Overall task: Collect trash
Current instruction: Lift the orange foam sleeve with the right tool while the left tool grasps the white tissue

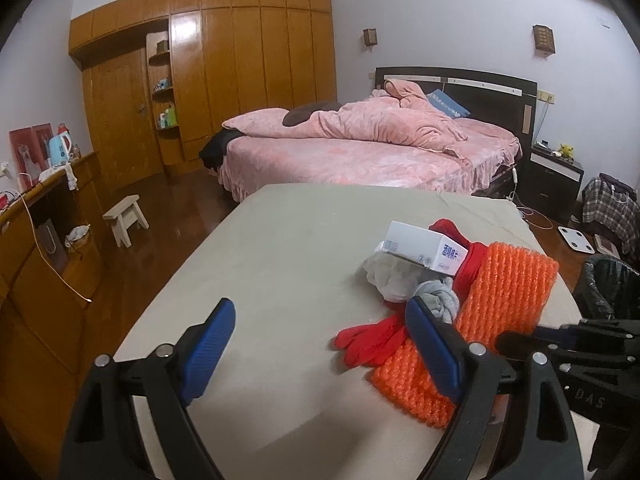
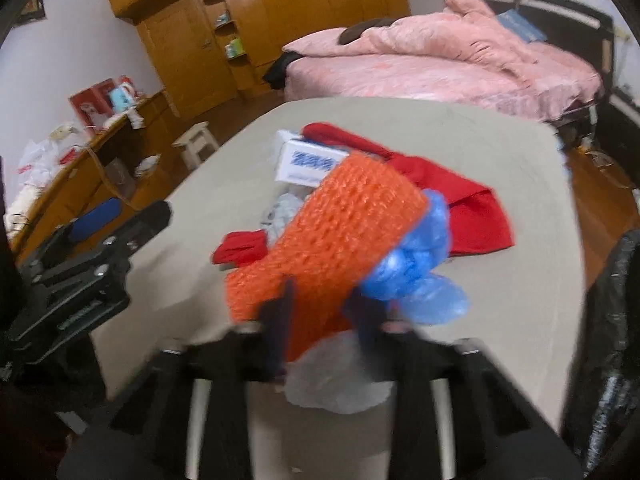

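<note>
The right tool [image 2: 322,320] has its jaws drawn close on the near edge of the orange foam net [image 2: 336,232]; the view is blurred, but the net's corner sits between the dark pads, so this reads as a pinch on it. A crumpled blue plastic bag [image 2: 420,272] lies against the net's right side, and a pale wad of plastic [image 2: 336,380] sits just under the tool's tips. The left tool [image 1: 320,344] hangs with its jaws spread wide and nothing between them, its right pad just in front of a red glove [image 1: 368,342].

Beyond the net, on the beige surface [image 1: 280,248], the pile holds a white box [image 1: 424,246], a grey sock [image 1: 438,300] and red cloth [image 2: 472,208]. A black-lined bin [image 2: 616,340] stands off the surface's right edge.

The step in hand looks like lifting the net towards that bin. To do it well, the grip should bite deep enough into the springy mesh not to slip, and the lift should go straight up first so the glove and the box resting near it are not dragged along. The blue bag may cling and follow.
</note>
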Available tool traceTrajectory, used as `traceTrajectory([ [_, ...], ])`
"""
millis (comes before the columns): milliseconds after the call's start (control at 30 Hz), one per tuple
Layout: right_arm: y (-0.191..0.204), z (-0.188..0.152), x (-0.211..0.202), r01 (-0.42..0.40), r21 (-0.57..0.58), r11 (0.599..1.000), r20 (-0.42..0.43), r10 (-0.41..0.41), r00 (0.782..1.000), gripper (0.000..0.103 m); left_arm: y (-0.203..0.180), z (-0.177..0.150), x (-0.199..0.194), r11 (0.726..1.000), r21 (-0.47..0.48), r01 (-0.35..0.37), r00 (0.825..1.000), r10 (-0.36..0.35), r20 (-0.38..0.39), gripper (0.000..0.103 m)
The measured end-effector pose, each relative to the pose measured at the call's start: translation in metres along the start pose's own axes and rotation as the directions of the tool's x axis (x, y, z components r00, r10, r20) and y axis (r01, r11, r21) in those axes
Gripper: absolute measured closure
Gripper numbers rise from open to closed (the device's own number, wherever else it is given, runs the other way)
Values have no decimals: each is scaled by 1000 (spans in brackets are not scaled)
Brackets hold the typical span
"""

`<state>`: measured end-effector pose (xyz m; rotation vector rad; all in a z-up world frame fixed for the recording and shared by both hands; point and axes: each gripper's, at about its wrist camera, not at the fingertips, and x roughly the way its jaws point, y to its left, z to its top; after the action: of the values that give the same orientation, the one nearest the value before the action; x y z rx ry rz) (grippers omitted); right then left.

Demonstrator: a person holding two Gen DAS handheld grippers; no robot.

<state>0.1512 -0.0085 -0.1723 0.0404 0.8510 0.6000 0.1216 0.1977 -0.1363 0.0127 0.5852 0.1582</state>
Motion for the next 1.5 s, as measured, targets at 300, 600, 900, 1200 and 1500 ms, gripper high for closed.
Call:
traceTrajectory([
  [300,0,-2,-37,-29,-16,999,49,29,998,94,-3,3,-5,1000,-6,20,1000,-20,8,18],
  [600,-22,-12,-85,12,22,1000,99,-14,995,94,-31,4,-22,997,3,76,997,-76,11,18],
  [900,-61,-36,-100,127,81,989,78,-133,988,94,-85,-14,-27,982,39,184,983,-183,-33,23],
  [1200,-85,-45,-91,168,110,980,58,-175,983,94,-121,-39,-10,970,80,229,969,-220,-115,32],
  [1500,-97,-49,-79,181,119,976,36,-187,982,93,-135,-55,9,964,85,250,954,-231,-190,44],
])
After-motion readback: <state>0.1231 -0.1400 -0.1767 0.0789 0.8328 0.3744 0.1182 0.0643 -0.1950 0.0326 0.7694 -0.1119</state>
